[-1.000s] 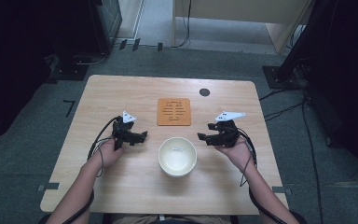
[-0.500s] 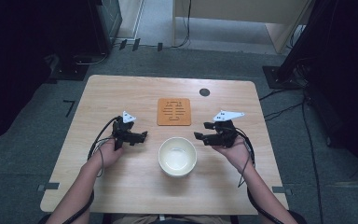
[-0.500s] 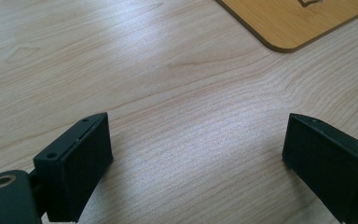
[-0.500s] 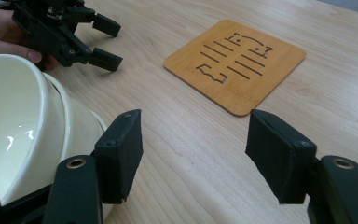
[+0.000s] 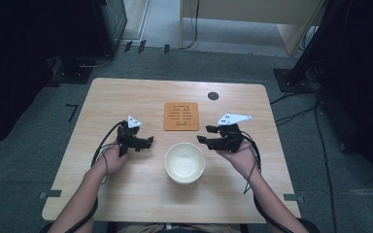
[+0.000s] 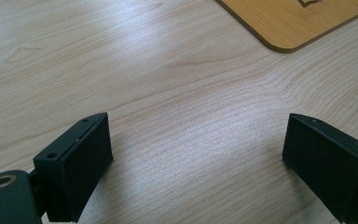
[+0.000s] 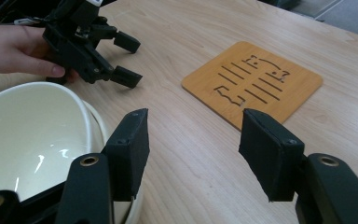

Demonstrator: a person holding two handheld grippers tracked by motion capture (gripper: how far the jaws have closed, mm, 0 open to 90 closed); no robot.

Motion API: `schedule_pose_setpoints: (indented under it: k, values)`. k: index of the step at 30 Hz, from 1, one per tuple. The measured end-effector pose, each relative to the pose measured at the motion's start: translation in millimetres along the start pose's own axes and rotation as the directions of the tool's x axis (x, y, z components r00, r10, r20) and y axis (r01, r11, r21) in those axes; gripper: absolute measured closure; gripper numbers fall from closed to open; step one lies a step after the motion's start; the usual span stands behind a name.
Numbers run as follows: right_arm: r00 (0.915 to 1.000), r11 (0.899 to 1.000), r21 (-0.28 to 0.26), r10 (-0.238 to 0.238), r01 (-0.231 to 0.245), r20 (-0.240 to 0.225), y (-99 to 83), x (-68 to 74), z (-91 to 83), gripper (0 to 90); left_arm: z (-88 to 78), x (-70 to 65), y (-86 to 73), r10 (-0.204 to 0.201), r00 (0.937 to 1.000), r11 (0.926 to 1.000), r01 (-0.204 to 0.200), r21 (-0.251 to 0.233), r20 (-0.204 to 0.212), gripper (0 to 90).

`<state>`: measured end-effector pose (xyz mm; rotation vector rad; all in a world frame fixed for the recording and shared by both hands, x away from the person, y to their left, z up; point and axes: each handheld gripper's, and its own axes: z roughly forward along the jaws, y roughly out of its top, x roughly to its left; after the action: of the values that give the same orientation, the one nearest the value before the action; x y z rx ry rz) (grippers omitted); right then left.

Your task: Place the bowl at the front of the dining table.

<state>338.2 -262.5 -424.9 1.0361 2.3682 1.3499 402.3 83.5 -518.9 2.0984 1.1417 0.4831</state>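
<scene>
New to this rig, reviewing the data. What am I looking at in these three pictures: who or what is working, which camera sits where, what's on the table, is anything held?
No robot arm here: a person holds a pair of two-jaw tongs in each hand. The high view looks down from above the person's side of the wooden table, with the left tongs and right tongs on either side of a white bowl. Beyond the bowl lies a slotted wooden trivet. The other two pictures come from cameras riding on the tongs, looking along their black jaws. The left tongs stand open over bare wood. The right tongs have just been closing, yet nothing sits between the jaws; they hang beside the bowl's rim. Nothing is held.
</scene>
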Motion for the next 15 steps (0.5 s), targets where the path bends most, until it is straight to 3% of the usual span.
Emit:
schedule_pose_setpoints:
  k: [15]
  values:
    - [0.996,0.999,-0.03,0.017,-0.02,-0.088,7.7,16.5,3.5,43.9,0.0,0.0,0.0,0.0,1.0,1.0,0.0,0.0,0.0,7.6]
